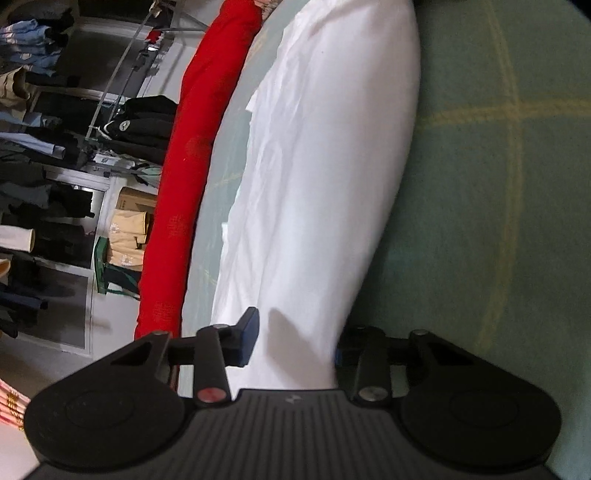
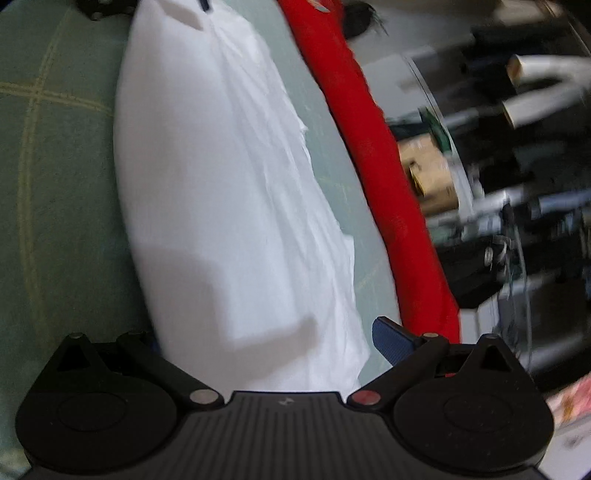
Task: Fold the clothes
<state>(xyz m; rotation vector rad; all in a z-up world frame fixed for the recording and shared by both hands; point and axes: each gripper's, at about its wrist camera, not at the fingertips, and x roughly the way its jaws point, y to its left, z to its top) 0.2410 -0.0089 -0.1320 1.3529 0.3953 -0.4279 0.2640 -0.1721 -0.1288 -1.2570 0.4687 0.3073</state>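
Note:
A white garment (image 1: 321, 177) lies stretched in a long band across a green checked bedsheet (image 1: 498, 184); it also shows in the right wrist view (image 2: 221, 192). My left gripper (image 1: 293, 341) is open, its blue pads either side of one end of the garment, the cloth running between the jaws. My right gripper (image 2: 266, 343) is open at the other end, the cloth between its jaws; the left finger is mostly hidden under the fabric. The left gripper shows at the far end in the right wrist view (image 2: 110, 9).
A red rolled blanket (image 1: 184, 177) lies along the bed edge beyond the garment, also in the right wrist view (image 2: 376, 166). Past it are shelves with dark clothes (image 1: 44, 177), a cardboard box (image 1: 133, 201) and a drying rack.

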